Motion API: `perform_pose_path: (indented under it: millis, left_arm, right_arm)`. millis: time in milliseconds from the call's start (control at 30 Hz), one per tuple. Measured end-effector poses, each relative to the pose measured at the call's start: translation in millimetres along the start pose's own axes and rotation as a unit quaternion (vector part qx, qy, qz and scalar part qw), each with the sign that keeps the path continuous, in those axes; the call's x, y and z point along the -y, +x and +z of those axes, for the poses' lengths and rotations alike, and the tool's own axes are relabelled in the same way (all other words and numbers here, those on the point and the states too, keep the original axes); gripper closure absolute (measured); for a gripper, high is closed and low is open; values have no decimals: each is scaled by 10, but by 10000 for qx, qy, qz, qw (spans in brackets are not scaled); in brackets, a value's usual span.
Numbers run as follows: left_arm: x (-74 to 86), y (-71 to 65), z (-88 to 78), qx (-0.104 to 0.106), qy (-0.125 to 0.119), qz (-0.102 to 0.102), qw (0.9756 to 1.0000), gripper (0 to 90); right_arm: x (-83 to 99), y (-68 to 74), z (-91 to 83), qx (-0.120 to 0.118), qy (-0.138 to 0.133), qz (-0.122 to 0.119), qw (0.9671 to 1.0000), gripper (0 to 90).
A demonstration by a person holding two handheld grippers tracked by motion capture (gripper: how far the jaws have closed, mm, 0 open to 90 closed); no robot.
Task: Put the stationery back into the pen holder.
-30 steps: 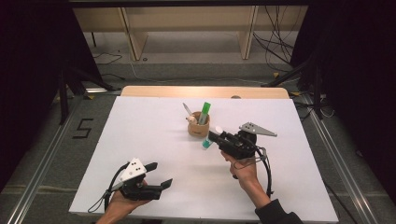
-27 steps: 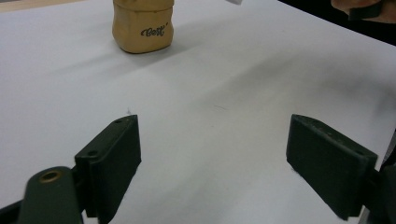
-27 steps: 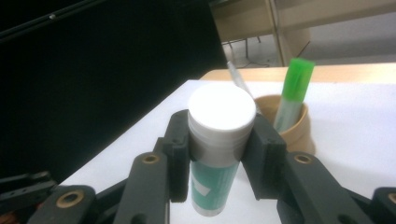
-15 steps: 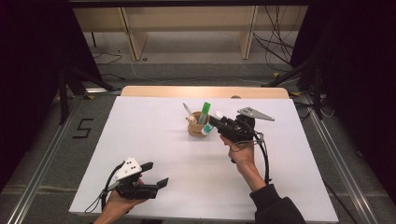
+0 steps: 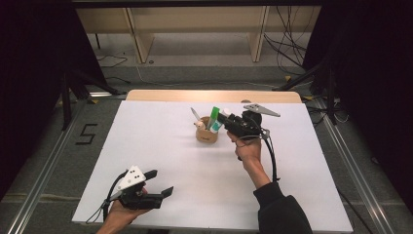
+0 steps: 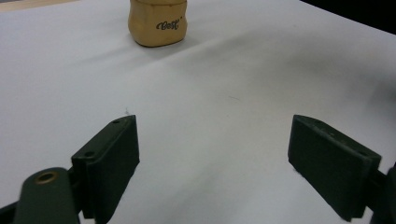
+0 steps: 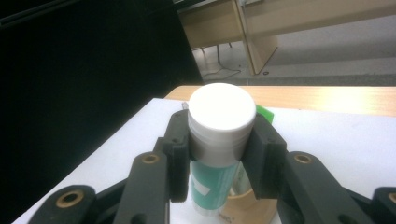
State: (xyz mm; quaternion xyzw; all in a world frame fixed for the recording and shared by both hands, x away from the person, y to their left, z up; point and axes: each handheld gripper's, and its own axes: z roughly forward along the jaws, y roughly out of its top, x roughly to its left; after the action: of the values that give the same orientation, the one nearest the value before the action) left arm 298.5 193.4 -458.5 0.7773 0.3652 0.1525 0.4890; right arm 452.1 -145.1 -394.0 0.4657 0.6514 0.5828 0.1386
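A teal tube with a white cap (image 7: 222,112) stands upright between the jaws of my right gripper (image 7: 219,140), which is shut on it just under the cap. Its lower end hangs at the mouth of a tan wooden cup (image 7: 247,205). In the high view the right gripper (image 5: 225,117) holds the tube (image 5: 217,126) over the right side of the cup (image 5: 207,135), which holds a green item (image 5: 214,114) and a pale stick. My left gripper (image 5: 159,182) rests low at the front left, open and holding nothing. Its view shows the cup (image 6: 158,23) far ahead of the left gripper (image 6: 212,154).
The white table top (image 5: 160,146) ends in a wooden strip (image 5: 195,95) at the far edge. Beyond it are shelf legs and cables on the floor. Metal rails run along both sides of the table.
My right gripper has carried the tube away from the person and a little upward, from the table's middle right to just over the cup. The left hand has drawn slightly back toward the front edge.
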Motion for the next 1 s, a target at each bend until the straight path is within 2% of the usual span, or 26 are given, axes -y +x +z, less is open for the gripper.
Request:
perform_pose_path:
  millis: [600,1000]
  left_arm:
    - [22,-4,-11,-4,-38,102,9999,161]
    - [21,-18,-6,-31,-51,132,9999,161]
  right_arm:
    - [-19,-138,199,205,19,279,9994,655]
    - [-6,-129,380,335,128,265,9990,655]
